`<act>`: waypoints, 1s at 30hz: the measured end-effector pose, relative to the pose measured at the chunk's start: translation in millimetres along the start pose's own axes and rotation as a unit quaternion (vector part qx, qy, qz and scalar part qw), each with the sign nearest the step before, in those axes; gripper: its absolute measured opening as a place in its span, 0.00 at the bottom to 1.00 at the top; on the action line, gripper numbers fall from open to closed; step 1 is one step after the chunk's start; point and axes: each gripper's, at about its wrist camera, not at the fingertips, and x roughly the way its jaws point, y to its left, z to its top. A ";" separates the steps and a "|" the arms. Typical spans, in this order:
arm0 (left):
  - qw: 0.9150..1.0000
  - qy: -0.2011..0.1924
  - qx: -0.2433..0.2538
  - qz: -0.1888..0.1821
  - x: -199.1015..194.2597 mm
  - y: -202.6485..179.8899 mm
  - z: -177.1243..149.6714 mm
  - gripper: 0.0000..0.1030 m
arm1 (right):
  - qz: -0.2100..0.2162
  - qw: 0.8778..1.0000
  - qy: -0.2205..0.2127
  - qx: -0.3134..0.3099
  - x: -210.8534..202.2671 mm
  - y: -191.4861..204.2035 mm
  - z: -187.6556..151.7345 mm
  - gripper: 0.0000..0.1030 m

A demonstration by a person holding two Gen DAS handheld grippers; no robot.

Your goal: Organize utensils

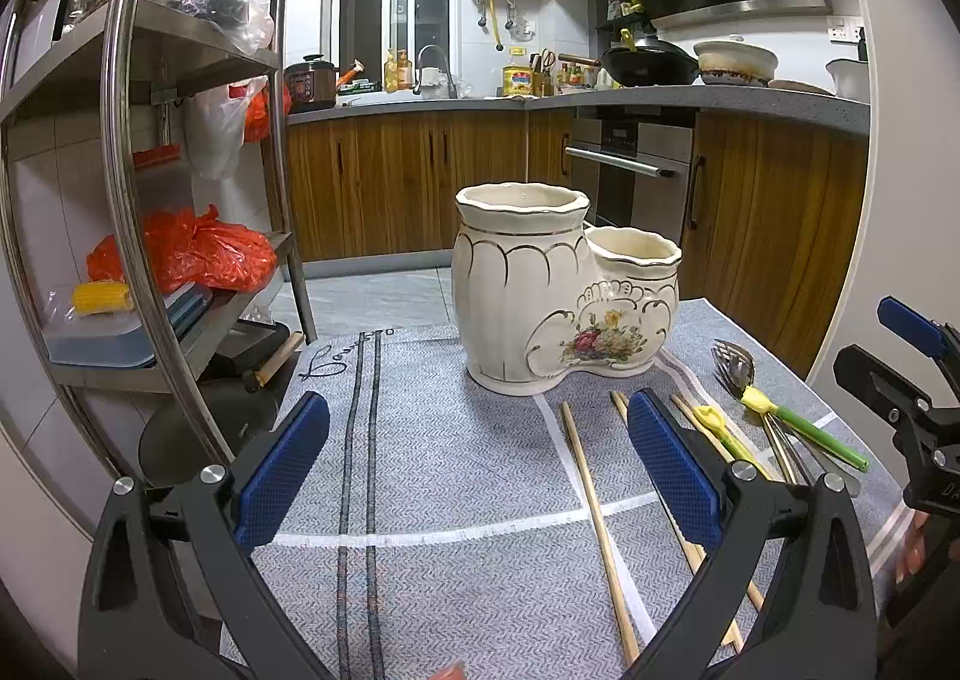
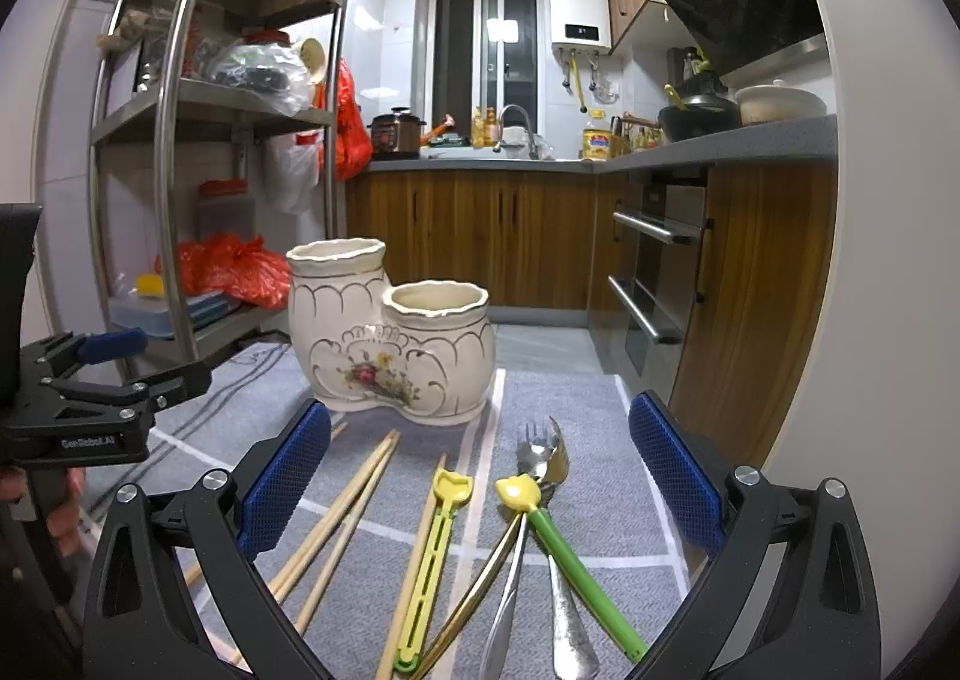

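**Utensils loose before the holder**

A steel shelf [image 2: 180, 152] stands left of the desk [image 1: 456, 476]. Chopsticks [image 2: 336, 518], fork [image 2: 531, 449] and spoons [image 2: 555, 467] lie just before the holder [image 2: 390, 344]. Both grippers, left [image 1: 480, 467] and right [image 2: 480, 476], hover low over the cloth, fingers [image 1: 282, 470] spread wide, empty.

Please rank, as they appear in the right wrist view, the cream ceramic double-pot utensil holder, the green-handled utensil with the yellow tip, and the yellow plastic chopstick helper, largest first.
1. Cream ceramic double-pot utensil holder, clearly largest.
2 and 3. Green-handled utensil with the yellow tip and yellow plastic chopstick helper: similar length, so I will not rank them.
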 end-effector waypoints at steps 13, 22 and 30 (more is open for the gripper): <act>1.000 0.001 -0.001 0.001 3.2 -1.5 -0.8 0.95 | 0.000 1.000 0.000 0.000 0.0 0.4 -0.9 0.96; 1.000 0.001 0.001 0.001 -4.8 -1.6 3.6 0.95 | 0.000 1.000 0.002 0.000 2.4 1.4 -1.5 0.96; 1.000 0.002 0.003 0.002 -1.3 -3.3 1.8 0.95 | -0.001 1.000 0.003 0.000 3.3 1.4 -1.8 0.96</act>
